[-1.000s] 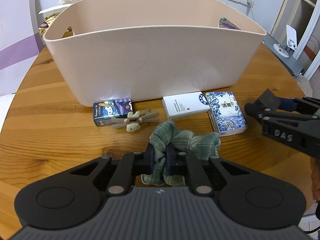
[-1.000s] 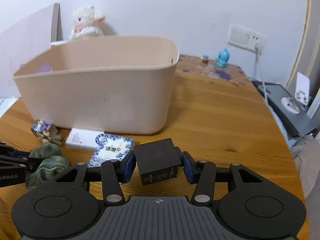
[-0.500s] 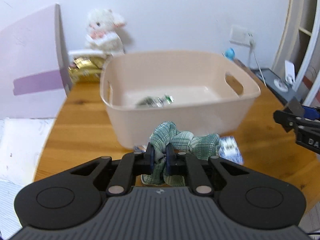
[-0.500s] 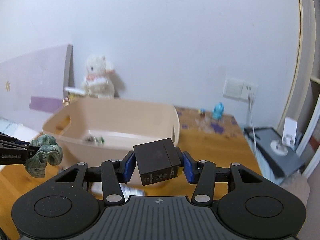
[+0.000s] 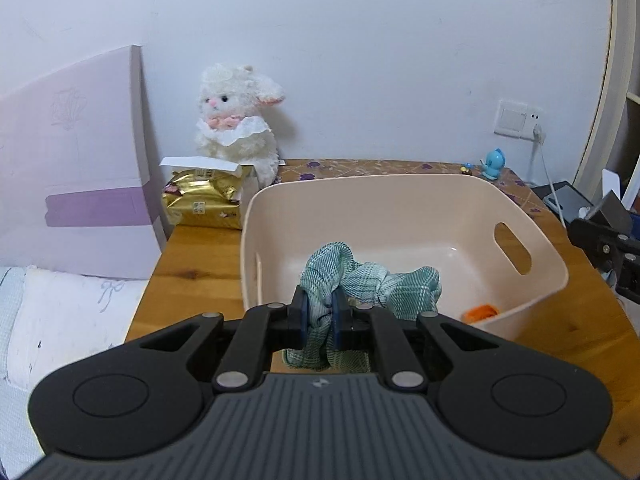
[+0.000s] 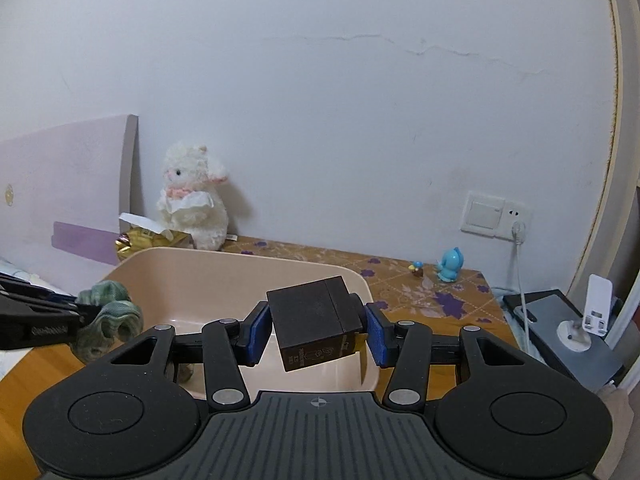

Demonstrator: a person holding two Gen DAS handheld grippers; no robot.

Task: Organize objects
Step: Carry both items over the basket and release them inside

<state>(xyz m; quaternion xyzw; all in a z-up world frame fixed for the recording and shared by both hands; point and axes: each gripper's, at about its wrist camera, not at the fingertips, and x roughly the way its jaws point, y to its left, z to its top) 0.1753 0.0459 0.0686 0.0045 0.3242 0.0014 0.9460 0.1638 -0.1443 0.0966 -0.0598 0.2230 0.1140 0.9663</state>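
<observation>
At the far left of the left wrist view, a lilac board (image 5: 76,152) is propped against the wall, with white bedding (image 5: 60,320) below it. Beside the board, a gold packet (image 5: 202,202) is set on the wooden table (image 5: 192,268), and a white plush lamb (image 5: 236,120) is seated behind it. To the right of the packet, a beige bin (image 5: 532,280) is placed on the table; something small and orange (image 5: 482,312) is seen on its floor near the front wall. Further right, a blue toy figure (image 5: 494,163) is stood by the wall under a switch and socket plate (image 5: 518,118), from which a white cable hangs. A grey device (image 6: 568,340) with a white stand on it is seen at the table's right end.

The left gripper (image 5: 320,314) is held over the near rim of the bin, its fingers closed narrowly on a green checked scrunchie (image 5: 376,284), which is raised above the bin's interior. The right gripper (image 6: 316,330) is held above the bin's near right corner, its fingers pressed against the two sides of a tilted dark box (image 6: 314,326), clear of the table.
</observation>
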